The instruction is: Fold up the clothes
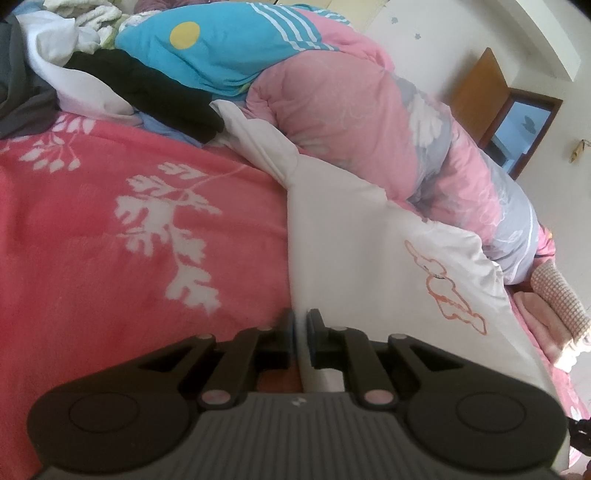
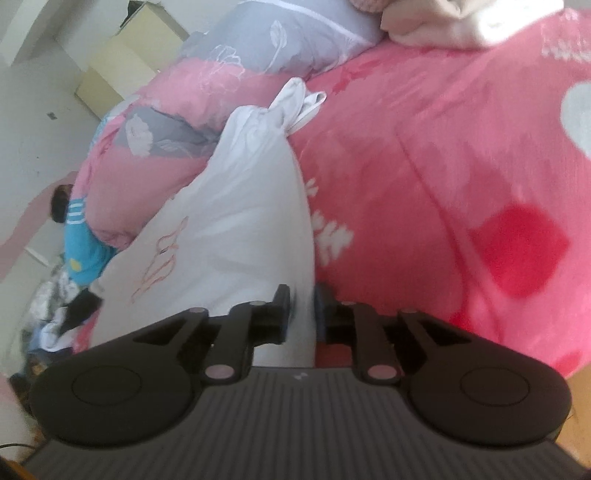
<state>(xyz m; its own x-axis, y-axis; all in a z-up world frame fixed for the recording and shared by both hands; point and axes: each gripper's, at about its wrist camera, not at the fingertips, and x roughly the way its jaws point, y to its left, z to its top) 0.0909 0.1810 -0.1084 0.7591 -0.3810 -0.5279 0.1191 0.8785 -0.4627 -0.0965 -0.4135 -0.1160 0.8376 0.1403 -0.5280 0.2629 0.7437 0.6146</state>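
Note:
A white garment [image 1: 369, 258] with an orange outline drawing [image 1: 443, 291] lies spread on a pink blanket with white leaf patterns [image 1: 110, 240]. My left gripper [image 1: 301, 332] sits at the garment's near left edge, its jaws nearly together with a strip of white cloth pinched between them. In the right wrist view the same white garment [image 2: 240, 221] stretches away over the pink blanket [image 2: 443, 184] to a bunched far end [image 2: 295, 103]. My right gripper [image 2: 302, 306] is at its near right edge, and white cloth fills the narrow gap between its fingers.
A rolled pink, grey and blue quilt [image 1: 351, 110] runs along the garment's far side. A heap of other clothes [image 1: 74, 55], with a black piece [image 1: 155, 88], lies at the back left. Pale folded cloth [image 2: 443, 22] lies at the bed's far end. A wooden door [image 1: 480, 88] stands beyond.

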